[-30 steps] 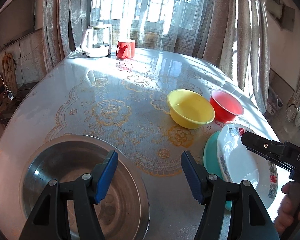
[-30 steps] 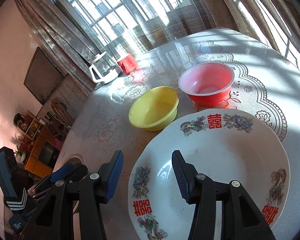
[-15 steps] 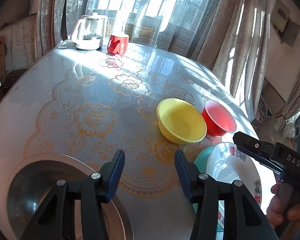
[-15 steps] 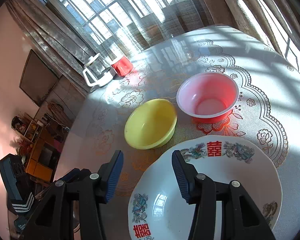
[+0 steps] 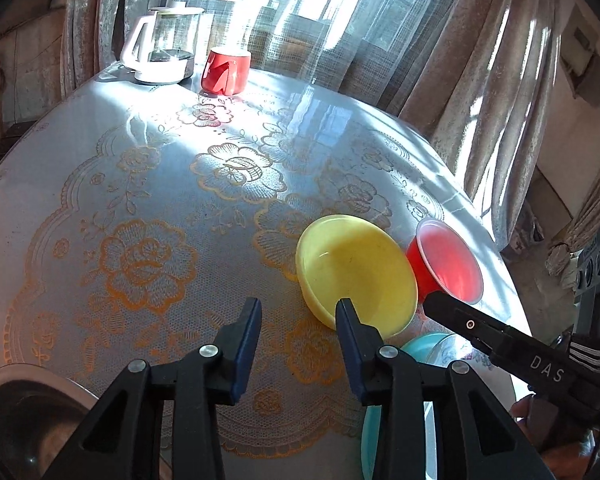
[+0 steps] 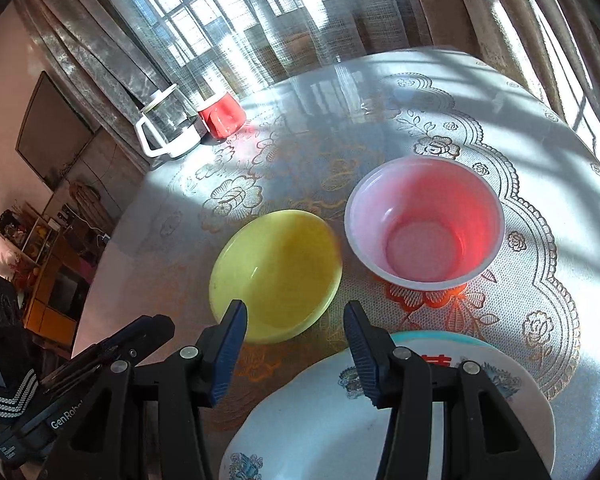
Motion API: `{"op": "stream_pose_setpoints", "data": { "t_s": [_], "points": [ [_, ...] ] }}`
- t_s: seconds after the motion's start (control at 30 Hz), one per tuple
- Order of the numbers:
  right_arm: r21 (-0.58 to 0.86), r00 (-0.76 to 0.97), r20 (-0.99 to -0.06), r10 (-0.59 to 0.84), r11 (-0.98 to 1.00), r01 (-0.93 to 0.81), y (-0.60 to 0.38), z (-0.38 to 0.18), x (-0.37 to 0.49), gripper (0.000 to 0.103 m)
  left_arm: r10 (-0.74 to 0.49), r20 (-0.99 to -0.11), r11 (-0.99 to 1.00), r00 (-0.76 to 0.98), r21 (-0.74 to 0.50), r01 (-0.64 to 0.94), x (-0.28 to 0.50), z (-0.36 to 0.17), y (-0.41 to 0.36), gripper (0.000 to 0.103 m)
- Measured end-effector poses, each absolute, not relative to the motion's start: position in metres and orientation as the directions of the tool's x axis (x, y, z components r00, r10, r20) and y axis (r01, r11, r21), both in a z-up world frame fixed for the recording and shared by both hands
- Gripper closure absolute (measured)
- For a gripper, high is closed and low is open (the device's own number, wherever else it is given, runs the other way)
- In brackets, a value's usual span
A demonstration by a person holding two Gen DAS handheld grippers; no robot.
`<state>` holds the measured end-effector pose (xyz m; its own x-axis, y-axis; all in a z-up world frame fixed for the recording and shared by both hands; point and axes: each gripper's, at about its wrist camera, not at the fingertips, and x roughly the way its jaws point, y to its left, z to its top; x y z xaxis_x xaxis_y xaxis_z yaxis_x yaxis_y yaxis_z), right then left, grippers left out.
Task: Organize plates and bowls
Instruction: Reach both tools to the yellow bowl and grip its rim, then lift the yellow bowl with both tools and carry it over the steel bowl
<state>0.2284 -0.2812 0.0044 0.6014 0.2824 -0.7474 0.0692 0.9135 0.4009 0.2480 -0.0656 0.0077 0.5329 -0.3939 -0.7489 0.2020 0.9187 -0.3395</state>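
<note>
A yellow bowl point(image 5: 356, 272) and a red plastic bowl point(image 5: 450, 262) sit side by side on the round table; both also show in the right wrist view, the yellow bowl point(image 6: 276, 272) left of the red bowl point(image 6: 424, 220). A white patterned plate point(image 6: 332, 412) rests on a teal plate point(image 6: 436, 336) near the front edge. My left gripper point(image 5: 298, 320) is open and empty, its right finger at the yellow bowl's near rim. My right gripper point(image 6: 294, 328) is open and empty, above the white plate's far edge. A steel basin point(image 5: 24, 416) sits at the lower left.
A glass kettle point(image 5: 162, 50) and a red cup point(image 5: 226, 70) stand at the table's far edge by the curtains. The lace-patterned tablecloth point(image 5: 148, 216) covers the table. The right gripper's body point(image 5: 512, 352) reaches in from the right of the left wrist view.
Both grippers have moved forward toward the yellow and red bowls. The steel basin and the white plate have slid toward the bottom of their views. Both grippers stay open.
</note>
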Motion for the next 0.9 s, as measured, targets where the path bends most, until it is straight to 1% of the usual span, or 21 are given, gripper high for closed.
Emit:
{"op": "stream_pose_setpoints", "data": {
  "t_s": [0.2,0.37,0.4,0.43,0.47,0.5,0.53,0.67,0.9],
  "points": [
    [0.388,0.569,-0.774,0.278,0.918,0.079,-0.282,-0.006,0.244,0.052,-0.427,-0.76,0.903,0.491,-0.392,0.178,0.268,-0.006,-0.073,0.065],
    [0.376,0.543,-0.794,0.273,0.922,0.087,-0.28,-0.016,0.254,0.052,-0.405,-0.79,0.913,0.461,-0.376,0.158,0.281,-0.021,-0.083,0.066],
    [0.377,0.538,-0.797,0.275,0.922,0.088,-0.28,-0.018,0.256,0.052,-0.406,-0.794,0.913,0.452,-0.378,0.157,0.282,-0.024,-0.085,0.075],
    [0.378,0.53,-0.801,0.277,0.921,0.09,-0.279,-0.02,0.259,0.057,-0.422,-0.794,0.906,0.439,-0.388,0.168,0.283,-0.027,-0.086,0.081],
    [0.368,0.53,-0.804,0.27,0.926,0.086,-0.278,-0.021,0.261,0.063,-0.434,-0.79,0.9,0.432,-0.397,0.178,0.282,-0.029,-0.087,0.083],
    [0.374,0.527,-0.802,0.282,0.925,0.074,-0.276,-0.022,0.262,0.066,-0.438,-0.788,0.899,0.432,-0.397,0.186,0.28,-0.029,-0.088,0.085],
    [0.372,0.525,-0.802,0.284,0.926,0.068,-0.275,-0.022,0.262,0.068,-0.433,-0.788,0.901,0.437,-0.388,0.193,0.278,-0.028,-0.089,0.085],
    [0.35,0.52,-0.809,0.275,0.935,0.05,-0.269,-0.022,0.263,0.071,-0.426,-0.783,0.905,0.454,-0.381,0.191,0.274,-0.023,-0.081,0.085],
    [0.358,0.496,-0.811,0.312,0.934,-0.002,-0.253,-0.019,0.26,0.07,-0.378,-0.813,0.926,0.442,-0.339,0.168,0.263,-0.026,-0.068,0.084]
  ]
}}
